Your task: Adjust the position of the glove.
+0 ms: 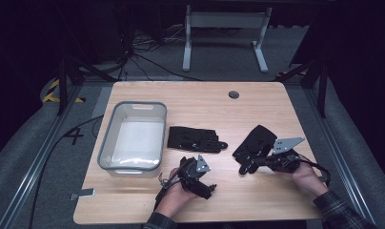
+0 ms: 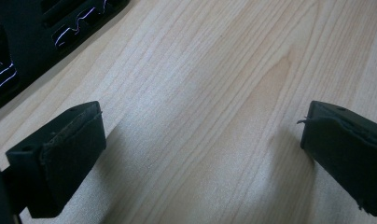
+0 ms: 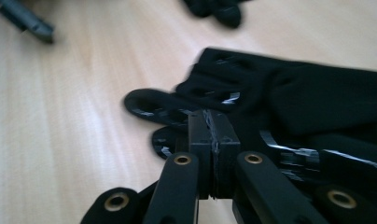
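Two black gloves lie on the wooden table (image 1: 205, 102). The left glove (image 1: 195, 139) is flat near the middle, and its edge shows in the left gripper view (image 2: 28, 42). The right glove (image 1: 255, 142) lies crumpled at the right (image 3: 308, 98). My left gripper (image 1: 200, 175) hovers in front of the left glove, with its jaws wide open over bare wood (image 2: 203, 126). My right gripper (image 1: 244, 168) sits at the right glove's near edge with its pads pressed together (image 3: 210, 126) just over the glove's fingers. I see nothing between the pads.
A grey plastic bin (image 1: 106, 138) stands empty at the left of the table. A round cable hole (image 1: 234, 94) sits near the far edge. The left glove's fingertips (image 3: 214, 9) show far off in the right gripper view. Beyond the table are cables and a white frame (image 1: 224, 33).
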Action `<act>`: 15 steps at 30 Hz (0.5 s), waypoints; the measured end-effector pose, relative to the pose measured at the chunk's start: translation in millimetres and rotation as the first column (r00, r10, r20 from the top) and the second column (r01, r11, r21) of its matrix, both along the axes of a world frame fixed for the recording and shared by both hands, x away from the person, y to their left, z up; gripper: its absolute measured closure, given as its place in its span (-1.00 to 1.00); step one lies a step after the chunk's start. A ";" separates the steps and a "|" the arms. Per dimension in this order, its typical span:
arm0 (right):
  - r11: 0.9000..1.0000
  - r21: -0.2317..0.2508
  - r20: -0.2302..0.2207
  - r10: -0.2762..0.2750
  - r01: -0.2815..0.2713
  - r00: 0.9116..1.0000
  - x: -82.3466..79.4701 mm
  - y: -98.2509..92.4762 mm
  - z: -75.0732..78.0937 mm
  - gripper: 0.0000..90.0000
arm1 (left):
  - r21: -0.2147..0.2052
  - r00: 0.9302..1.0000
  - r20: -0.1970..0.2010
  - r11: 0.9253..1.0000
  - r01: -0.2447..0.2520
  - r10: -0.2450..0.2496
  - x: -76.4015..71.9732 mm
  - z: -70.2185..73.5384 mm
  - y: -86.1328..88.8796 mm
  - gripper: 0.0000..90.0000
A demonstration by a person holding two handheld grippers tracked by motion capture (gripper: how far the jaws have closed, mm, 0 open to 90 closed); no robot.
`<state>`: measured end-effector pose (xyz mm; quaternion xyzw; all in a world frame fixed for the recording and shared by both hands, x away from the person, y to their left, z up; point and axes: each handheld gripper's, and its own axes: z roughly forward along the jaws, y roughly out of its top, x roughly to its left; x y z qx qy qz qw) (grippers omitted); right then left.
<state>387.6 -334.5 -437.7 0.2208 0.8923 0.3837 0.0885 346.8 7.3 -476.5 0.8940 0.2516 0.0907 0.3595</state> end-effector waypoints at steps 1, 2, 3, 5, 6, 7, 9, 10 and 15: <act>1.000 -0.001 0.011 -0.014 0.014 1.000 3.0 -4.9 2.7 1.00 | 0.000 1.000 0.000 1.000 0.000 0.000 0.0 0.0 0.0 -1.00; 1.000 0.003 0.019 -0.029 0.029 0.999 5.5 -8.6 4.0 1.00 | 0.000 1.000 0.000 1.000 0.000 0.000 0.0 0.0 0.0 -1.00; 0.999 0.012 0.020 -0.049 0.049 0.999 9.2 -14.1 5.5 1.00 | 0.000 1.000 0.000 1.000 0.000 0.000 0.0 0.0 0.0 -1.00; 0.996 0.013 0.027 -0.085 0.084 0.996 17.1 -24.4 7.2 1.00 | 0.000 1.000 0.000 1.000 0.000 0.000 0.0 0.0 0.0 -1.00; 0.994 0.013 0.032 -0.105 0.104 0.994 20.8 -28.7 7.8 1.00 | 0.000 1.000 0.000 1.000 0.000 0.000 0.0 0.0 0.0 -1.00; 0.993 0.011 0.038 -0.121 0.121 0.992 25.8 -33.3 8.7 1.00 | 0.000 1.000 0.000 1.000 0.000 0.000 0.0 0.0 0.0 -0.99; 0.990 0.006 0.046 -0.143 0.143 0.989 33.7 -38.4 9.5 1.00 | 0.000 1.000 0.000 1.000 0.000 0.000 0.0 0.0 0.0 -1.00; 0.988 0.008 0.043 -0.153 0.153 0.987 37.8 -40.6 9.6 1.00 | 0.000 1.000 0.000 1.000 0.000 0.000 0.0 0.0 0.0 -1.00; 0.981 -0.009 0.048 -0.195 0.195 0.980 56.8 -49.0 7.9 1.00 | 0.000 1.000 0.000 1.000 0.000 0.000 0.0 0.0 0.0 -1.00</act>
